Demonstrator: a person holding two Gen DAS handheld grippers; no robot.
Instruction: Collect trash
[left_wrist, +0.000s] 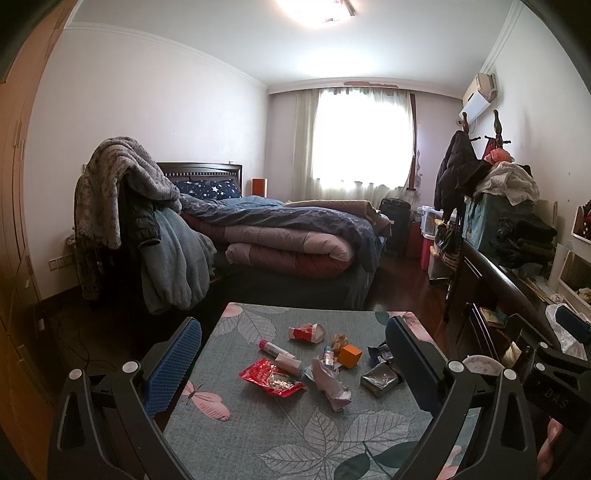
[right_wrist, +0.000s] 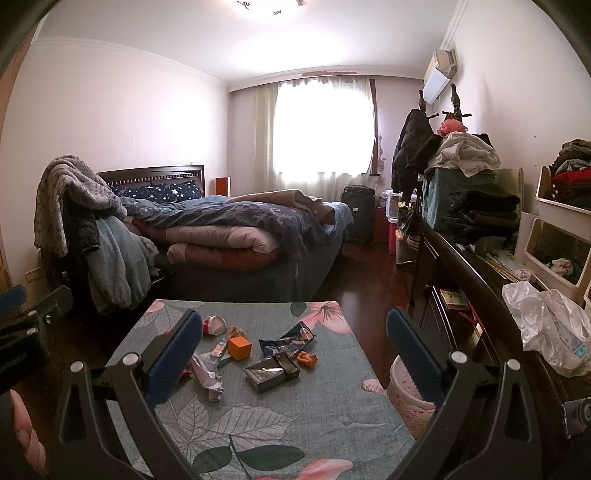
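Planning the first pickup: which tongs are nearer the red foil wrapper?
Left. The red foil wrapper lies between the left tongs; the right tongs sit further right.

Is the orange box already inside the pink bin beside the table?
No, the orange box sits on the table among the litter, apart from the bin.

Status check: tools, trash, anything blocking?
Both tools, left and right, open, empty, above the table. Trash untouched: red wrapper, orange box. Pink bin at table's right. Path clear.
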